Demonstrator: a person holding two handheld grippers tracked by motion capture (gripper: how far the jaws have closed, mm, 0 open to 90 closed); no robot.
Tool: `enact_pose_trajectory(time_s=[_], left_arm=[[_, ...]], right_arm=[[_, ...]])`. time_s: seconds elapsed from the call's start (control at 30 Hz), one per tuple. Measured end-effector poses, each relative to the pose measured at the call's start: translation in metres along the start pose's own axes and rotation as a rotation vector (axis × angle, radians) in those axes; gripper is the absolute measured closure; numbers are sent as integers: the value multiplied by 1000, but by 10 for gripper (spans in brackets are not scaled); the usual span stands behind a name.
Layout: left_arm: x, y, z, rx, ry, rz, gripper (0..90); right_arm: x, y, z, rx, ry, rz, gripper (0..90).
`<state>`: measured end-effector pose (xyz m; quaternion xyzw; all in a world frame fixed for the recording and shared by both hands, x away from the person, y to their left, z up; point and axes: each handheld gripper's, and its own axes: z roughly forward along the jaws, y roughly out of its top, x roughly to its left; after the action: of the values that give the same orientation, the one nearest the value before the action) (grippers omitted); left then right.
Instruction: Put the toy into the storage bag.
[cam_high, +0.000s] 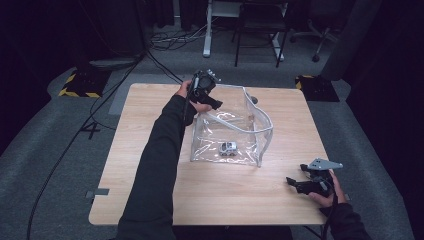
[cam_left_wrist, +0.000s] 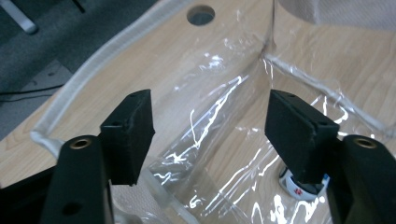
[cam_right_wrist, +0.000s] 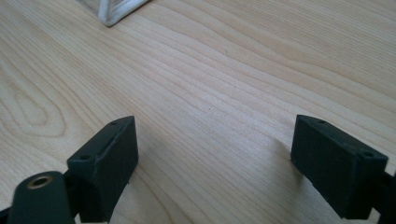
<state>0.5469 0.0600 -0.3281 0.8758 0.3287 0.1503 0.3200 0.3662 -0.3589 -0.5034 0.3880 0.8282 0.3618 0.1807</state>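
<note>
**Clear pouch stands open, toy car inside**

While the left tongs (cam_high: 216, 103) hover at the upper middle of the high view, over the far left corner of the clear plastic pouch (cam_high: 227, 131), their jaws stand partly apart with nothing pinched between them. The left gripper view looks down between them through the pouch's mouth, its white piped rim (cam_left_wrist: 77, 84) curving away at upper left. Judging by that pose, the tongs have let the rim go so the pouch keeps its mouth open on its own.

Right of that, at the middle of the high view, a small silver toy car (cam_high: 228, 148) lies on the pouch's floor; it peeks from behind the right jaw at the lower right of the left gripper view.

At the lower right of the high view, the right tongs (cam_high: 292, 182) rest wide and empty on the bare table (cam_high: 150, 200), probably parked clear of the pouch.
</note>
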Motion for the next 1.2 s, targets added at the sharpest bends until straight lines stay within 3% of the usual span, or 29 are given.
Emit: enact_pose_trajectory(time_s=[0.03,0.23,0.43,0.57,0.93,1.2], left_arm=[[0,0,0,-27,15,-23,315],[7,-3,-13,-81,79,-43,260],[13,-9,-24,-167,126,-111,239],[15,-13,-26,-199,132,-131,231],[21,-19,-33,-233,183,-154,213],[25,-25,-39,-220,204,-162,208]], right_arm=[[0,0,0,-1,-1,3,150],[0,0,0,-1,-1,2,150],[0,0,0,0,0,0,150],[0,0,0,-1,-1,2,150],[0,0,0,-1,-1,2,150],[0,0,0,0,0,1,150]])
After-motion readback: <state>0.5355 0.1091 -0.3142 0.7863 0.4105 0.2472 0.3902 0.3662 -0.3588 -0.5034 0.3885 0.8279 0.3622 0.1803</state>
